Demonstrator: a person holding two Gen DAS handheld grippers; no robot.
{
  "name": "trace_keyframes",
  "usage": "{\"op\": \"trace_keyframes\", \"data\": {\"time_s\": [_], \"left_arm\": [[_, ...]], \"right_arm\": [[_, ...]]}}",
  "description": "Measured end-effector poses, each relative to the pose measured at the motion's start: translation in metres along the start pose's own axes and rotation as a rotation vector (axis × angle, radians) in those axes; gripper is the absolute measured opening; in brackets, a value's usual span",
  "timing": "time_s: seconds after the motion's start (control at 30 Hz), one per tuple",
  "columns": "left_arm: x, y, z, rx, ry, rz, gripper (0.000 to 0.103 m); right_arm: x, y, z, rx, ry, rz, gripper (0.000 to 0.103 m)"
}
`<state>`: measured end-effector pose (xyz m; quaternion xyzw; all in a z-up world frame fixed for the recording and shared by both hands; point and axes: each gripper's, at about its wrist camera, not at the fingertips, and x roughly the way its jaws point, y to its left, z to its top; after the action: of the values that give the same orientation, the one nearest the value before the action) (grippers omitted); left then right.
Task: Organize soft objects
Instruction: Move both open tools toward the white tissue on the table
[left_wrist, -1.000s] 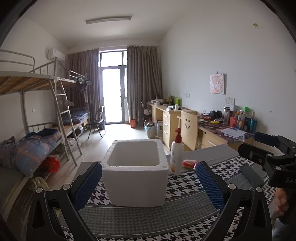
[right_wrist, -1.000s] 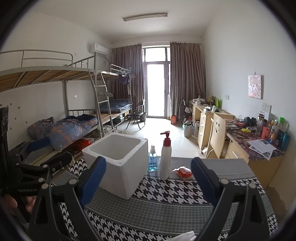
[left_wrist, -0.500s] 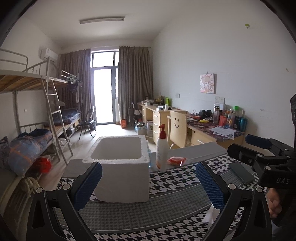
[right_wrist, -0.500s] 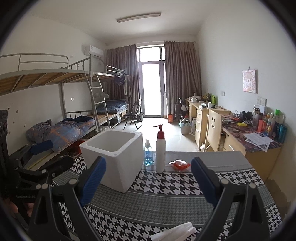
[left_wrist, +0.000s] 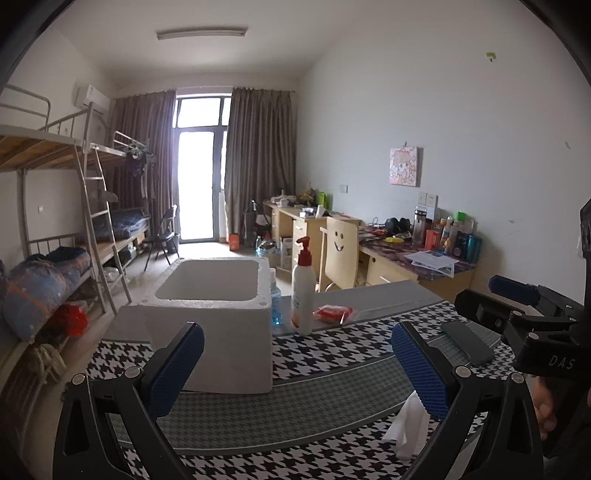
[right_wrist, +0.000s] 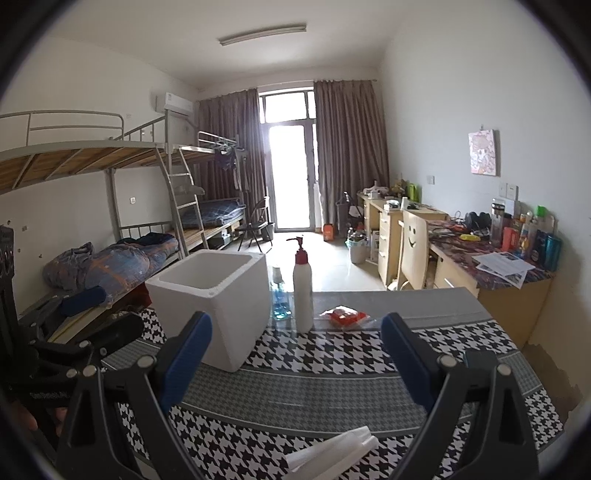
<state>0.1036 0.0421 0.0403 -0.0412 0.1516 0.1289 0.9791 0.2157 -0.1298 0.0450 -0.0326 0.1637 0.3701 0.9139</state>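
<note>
An open white foam box (left_wrist: 210, 317) (right_wrist: 214, 295) stands on the houndstooth tablecloth (left_wrist: 332, 354) (right_wrist: 332, 369). Beside it are a white pump bottle (left_wrist: 303, 291) (right_wrist: 303, 291) with a red top, a small blue bottle (left_wrist: 275, 302) (right_wrist: 280, 299), and a soft red packet in clear wrap (left_wrist: 332, 313) (right_wrist: 345, 316). A white tissue pack (left_wrist: 406, 428) (right_wrist: 332, 452) lies near the front edge. My left gripper (left_wrist: 295, 373) and right gripper (right_wrist: 295, 363) both hang open over the cloth, holding nothing. The right gripper's body shows at the right edge of the left wrist view.
A dark phone (left_wrist: 467, 341) (right_wrist: 480, 369) lies at the right of the table. Behind are a bunk bed (right_wrist: 110, 221), desks with bottles and papers (right_wrist: 498, 254), a smiley-faced chair (left_wrist: 341, 254) and a curtained balcony door (left_wrist: 195, 184).
Both cameras have pulled back and tilted; the tissue pack has come into view at the bottom of each view, and the box sits further left. Both grippers stay open.
</note>
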Motion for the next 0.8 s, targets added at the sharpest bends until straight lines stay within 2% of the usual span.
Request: {"op": "trace_keyframes", "data": {"time_s": [0.53,0.8], "left_arm": [[0.005,-0.009,-0.015,0.005,0.010,-0.036,0.102],[0.012,-0.015,-0.026,0.011,0.040,-0.066,0.102]], "right_arm": [[-0.005,-0.013,-0.020,0.038,0.012,-0.044,0.095],[-0.001,-0.022,-0.034,0.068,0.037,-0.072,0.095]]}}
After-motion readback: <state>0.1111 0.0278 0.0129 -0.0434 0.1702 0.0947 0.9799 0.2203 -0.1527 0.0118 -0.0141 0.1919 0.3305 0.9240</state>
